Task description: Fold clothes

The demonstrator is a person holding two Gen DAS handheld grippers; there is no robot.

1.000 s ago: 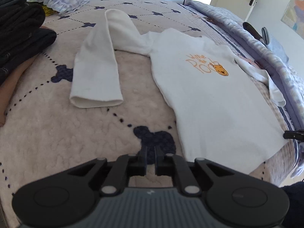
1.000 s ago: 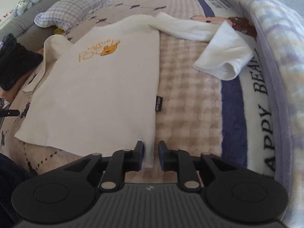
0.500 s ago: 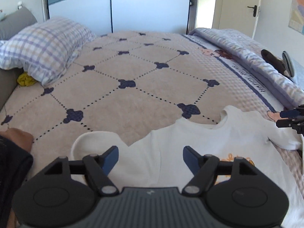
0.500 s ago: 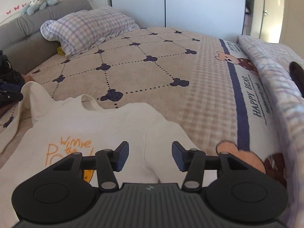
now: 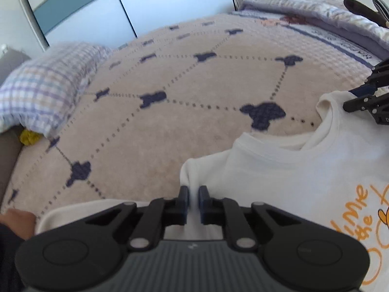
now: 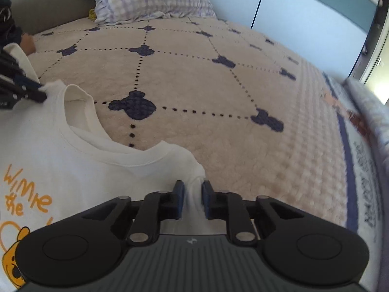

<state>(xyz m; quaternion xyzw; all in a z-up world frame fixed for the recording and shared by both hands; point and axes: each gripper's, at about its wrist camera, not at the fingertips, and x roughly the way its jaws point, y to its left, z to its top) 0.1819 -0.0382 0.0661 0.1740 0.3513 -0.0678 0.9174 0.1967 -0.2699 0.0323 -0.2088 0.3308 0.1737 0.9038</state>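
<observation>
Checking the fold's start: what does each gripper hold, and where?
Left gripper pinches the white shirt at one shoulder; right gripper, jaws closing, has the other shoulder between them.

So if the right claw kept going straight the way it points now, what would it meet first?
The white shirt: its shoulder fabric already sits between the closing jaws of the right claw. Past that edge lies only the beige bedspread, which it would probably press into next, though depth is hard to judge.

Shirt on the bedspread beneath my grippers, collar ahead; pillow far ahead-left of my left gripper; folded quilt ahead-right.
</observation>
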